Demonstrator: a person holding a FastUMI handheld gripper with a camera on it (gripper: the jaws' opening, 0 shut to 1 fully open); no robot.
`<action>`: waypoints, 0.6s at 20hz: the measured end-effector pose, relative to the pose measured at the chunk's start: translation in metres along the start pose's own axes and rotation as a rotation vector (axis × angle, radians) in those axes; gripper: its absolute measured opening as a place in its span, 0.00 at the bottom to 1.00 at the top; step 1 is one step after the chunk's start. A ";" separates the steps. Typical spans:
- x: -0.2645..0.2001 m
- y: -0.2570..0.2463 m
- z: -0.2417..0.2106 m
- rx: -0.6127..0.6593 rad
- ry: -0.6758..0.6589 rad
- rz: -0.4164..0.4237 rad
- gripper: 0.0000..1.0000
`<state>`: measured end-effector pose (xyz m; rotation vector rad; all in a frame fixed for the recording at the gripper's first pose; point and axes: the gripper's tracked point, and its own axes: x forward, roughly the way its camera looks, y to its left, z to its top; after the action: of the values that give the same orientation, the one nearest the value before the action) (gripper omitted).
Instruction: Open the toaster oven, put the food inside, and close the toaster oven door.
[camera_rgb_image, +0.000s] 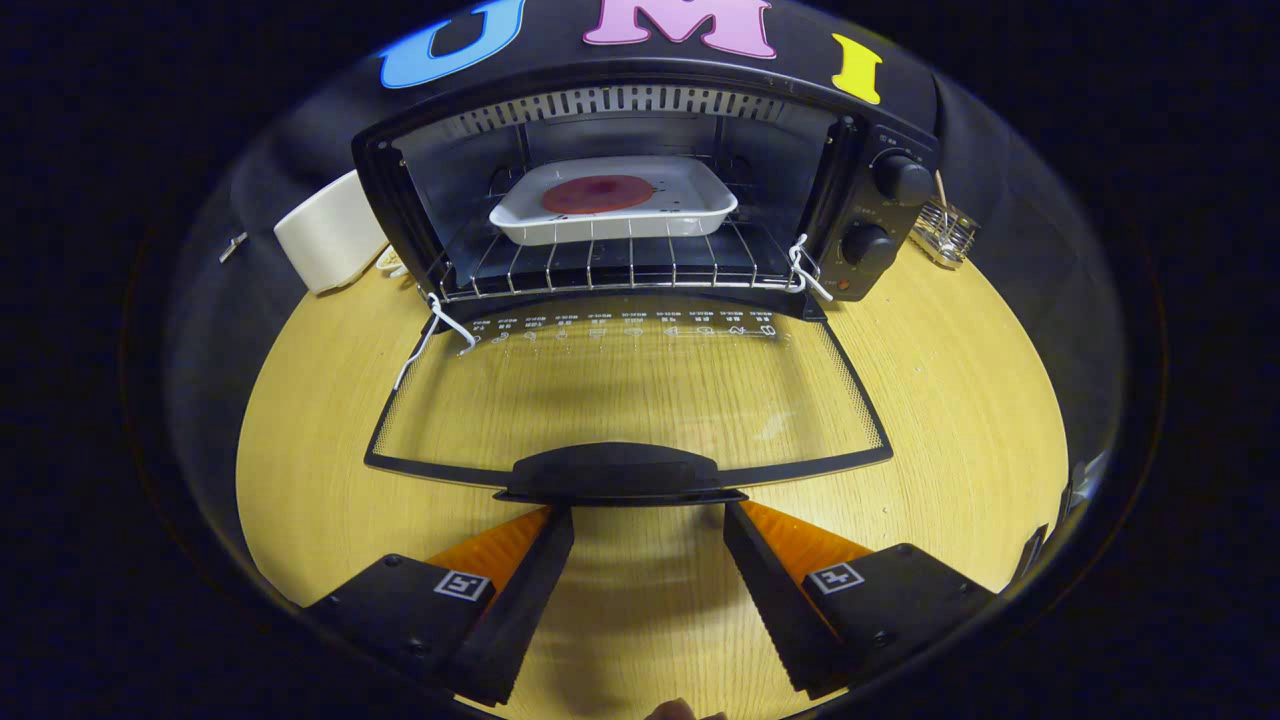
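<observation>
A black toaster oven (870, 215) stands at the back of the round wooden table, its glass door (630, 395) folded flat down toward me. Inside, on the wire rack (600, 268), sits a white tray (690, 215) holding a round reddish piece of food (597, 194). The door's black handle (615, 473) lies just ahead of my fingertips. My gripper (648, 520) is open, its fingers spread about as wide as the handle and tucked just under its near edge, with bare table between them.
A white rounded container (328, 235) stands left of the oven. A small wire holder (945, 232) sits to its right. The light wooden tabletop (950, 400) spreads around the door on both sides.
</observation>
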<state>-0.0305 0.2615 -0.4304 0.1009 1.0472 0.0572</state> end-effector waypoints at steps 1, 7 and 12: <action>-0.004 0.000 0.002 -0.005 -0.014 0.004 0.99; -0.028 -0.001 0.017 -0.023 -0.109 0.038 0.99; -0.039 -0.017 0.045 -0.054 -0.224 0.063 0.99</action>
<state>-0.0108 0.2388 -0.3760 0.0887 0.8183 0.1281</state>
